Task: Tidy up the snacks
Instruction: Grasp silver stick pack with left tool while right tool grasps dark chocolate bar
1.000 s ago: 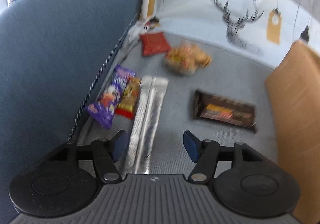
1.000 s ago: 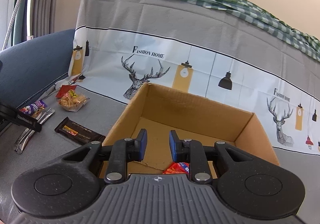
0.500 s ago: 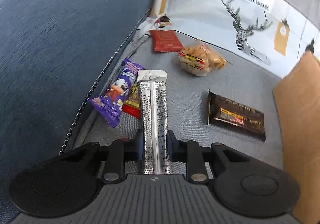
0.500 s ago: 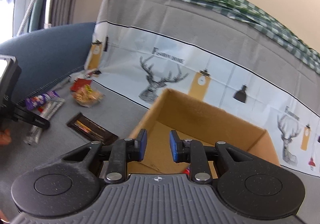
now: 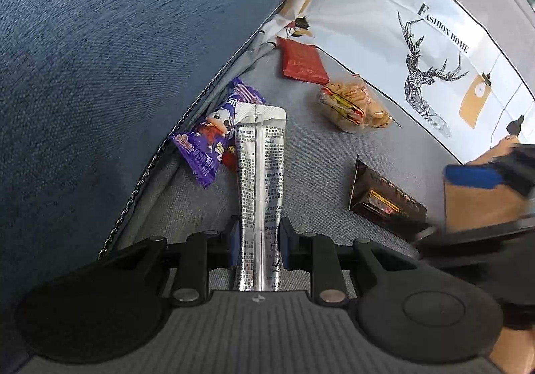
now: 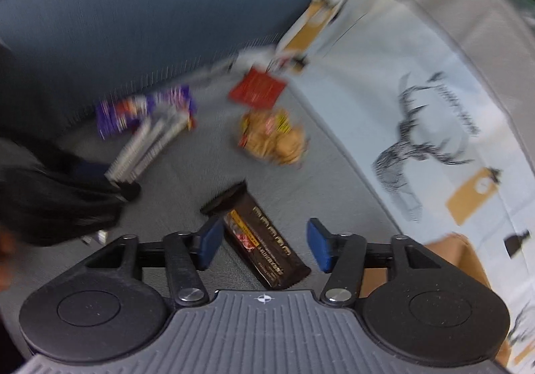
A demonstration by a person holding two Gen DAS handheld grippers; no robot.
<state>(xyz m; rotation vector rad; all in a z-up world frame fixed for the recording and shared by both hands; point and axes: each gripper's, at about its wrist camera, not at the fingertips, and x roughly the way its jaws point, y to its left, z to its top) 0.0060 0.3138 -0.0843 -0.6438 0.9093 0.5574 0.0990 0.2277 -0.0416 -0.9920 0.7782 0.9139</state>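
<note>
My left gripper (image 5: 258,245) is shut on a long silver snack pouch (image 5: 259,173), which sticks out ahead of its jaws over the grey cloth. A purple cartoon wrapper (image 5: 214,136) lies left of the pouch. My right gripper (image 6: 262,245) is open, its jaws on either side of a dark brown chocolate bar (image 6: 260,240) that lies on the cloth; the bar also shows in the left wrist view (image 5: 384,200). A red packet (image 5: 302,61) and a clear bag of golden crackers (image 5: 354,105) lie farther back.
A blue sofa cushion (image 5: 117,56) rises on the left. A deer-print cover (image 5: 418,49) hangs at the back. The cardboard box (image 5: 481,203) stands at the right, its corner also in the right wrist view (image 6: 458,260).
My right gripper swung left from above the box, opened, and came down around the chocolate bar. My left gripper closed on the silver pouch and keeps hold of it.
</note>
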